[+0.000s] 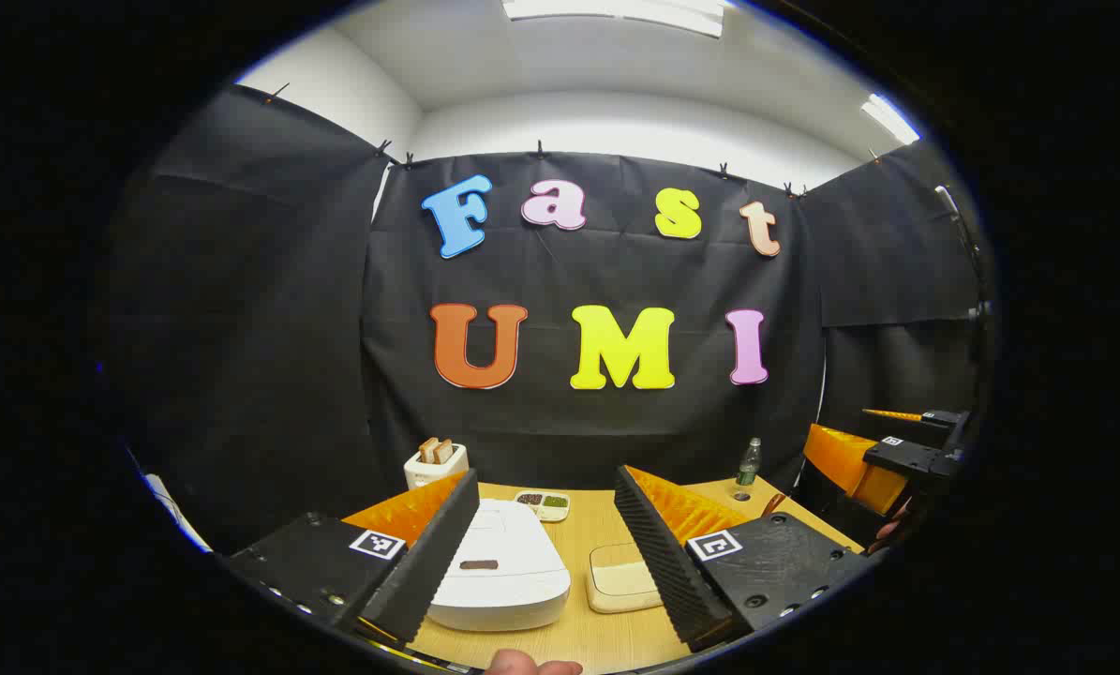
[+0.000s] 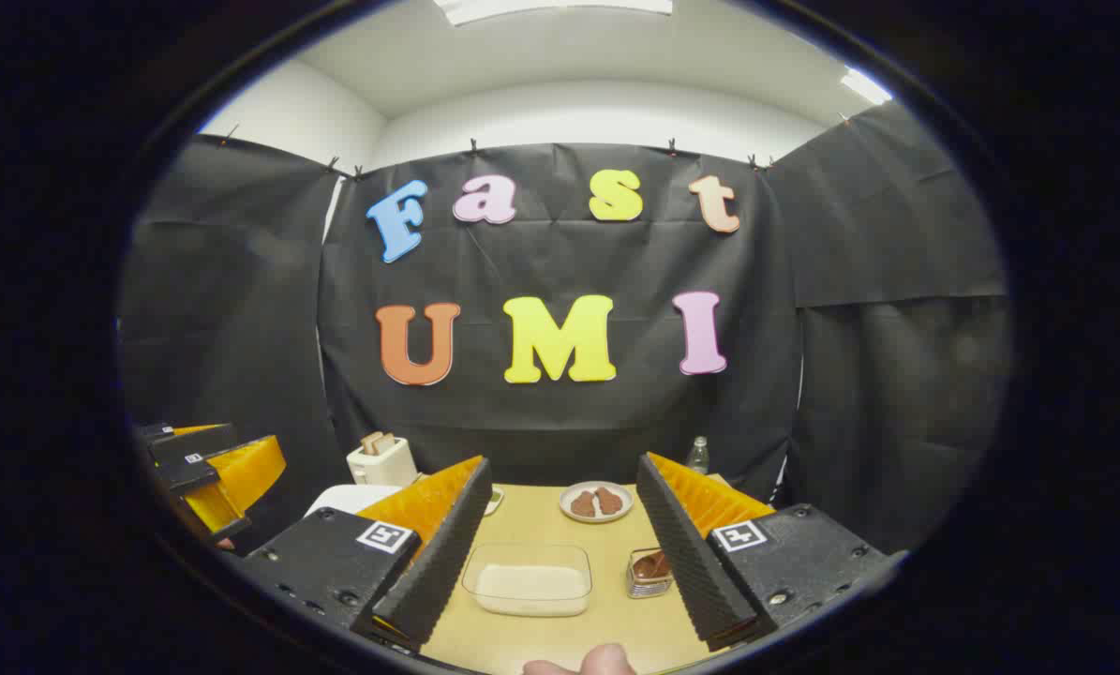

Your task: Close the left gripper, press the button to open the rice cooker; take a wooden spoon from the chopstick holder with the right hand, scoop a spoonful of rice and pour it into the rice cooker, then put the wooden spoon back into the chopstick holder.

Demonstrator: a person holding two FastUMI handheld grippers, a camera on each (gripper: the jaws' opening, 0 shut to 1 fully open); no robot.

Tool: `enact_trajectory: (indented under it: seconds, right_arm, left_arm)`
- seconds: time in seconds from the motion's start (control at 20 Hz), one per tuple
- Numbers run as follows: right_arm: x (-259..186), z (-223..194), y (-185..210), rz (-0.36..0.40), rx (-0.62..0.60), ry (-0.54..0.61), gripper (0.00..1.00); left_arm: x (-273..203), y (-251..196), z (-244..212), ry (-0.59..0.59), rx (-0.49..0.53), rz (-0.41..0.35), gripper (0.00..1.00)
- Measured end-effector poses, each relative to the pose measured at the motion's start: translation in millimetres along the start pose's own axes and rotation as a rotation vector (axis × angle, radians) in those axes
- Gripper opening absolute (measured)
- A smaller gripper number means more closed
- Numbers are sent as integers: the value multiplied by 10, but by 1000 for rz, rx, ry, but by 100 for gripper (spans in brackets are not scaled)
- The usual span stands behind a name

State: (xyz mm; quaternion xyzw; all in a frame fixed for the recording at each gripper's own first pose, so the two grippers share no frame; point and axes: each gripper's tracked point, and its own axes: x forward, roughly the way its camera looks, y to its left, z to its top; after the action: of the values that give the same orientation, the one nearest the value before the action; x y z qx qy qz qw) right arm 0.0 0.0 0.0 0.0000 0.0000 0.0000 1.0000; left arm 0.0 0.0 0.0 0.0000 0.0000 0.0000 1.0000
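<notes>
Left gripper view: left tool [image 1: 545, 534] spread above closed rice cooker [image 1: 499, 572].
Right tool [image 2: 560, 534] spread; rice container [image 2: 529, 578] near, chopstick holder [image 2: 649, 574] right, toaster [image 2: 381, 459] far left on bench [image 2: 531, 647].

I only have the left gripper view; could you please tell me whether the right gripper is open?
Observer: Yes. In the right gripper view, the right gripper is open and holds nothing.
Operator: Thank you. What lies ahead of it?
Observer: A clear rice box sits on the table between its fingers.
Operator: And where is the holder?
Observer: The holder stands just right of the box, against the inner side of that view's right-hand finger, with something brown in it.
</notes>
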Motion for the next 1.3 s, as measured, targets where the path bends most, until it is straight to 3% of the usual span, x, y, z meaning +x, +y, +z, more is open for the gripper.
enact_trajectory:
  seconds: [0.55,0.6,0.65,1.3]
  right_arm:
    - [49,-30,-71,-9,7,5,100]
    - [42,-40,-90,-12,7,5,100]
    - [35,-33,-108,-15,8,5,100]
    - [199,-44,-192,4,3,15,99]
  left_arm:
    - [20,-9,-30,7,-6,15,94]
    - [36,-13,-22,6,-5,16,100]
    - [44,-11,-32,5,-5,17,94]
    - [156,150,-197,52,25,88,94]
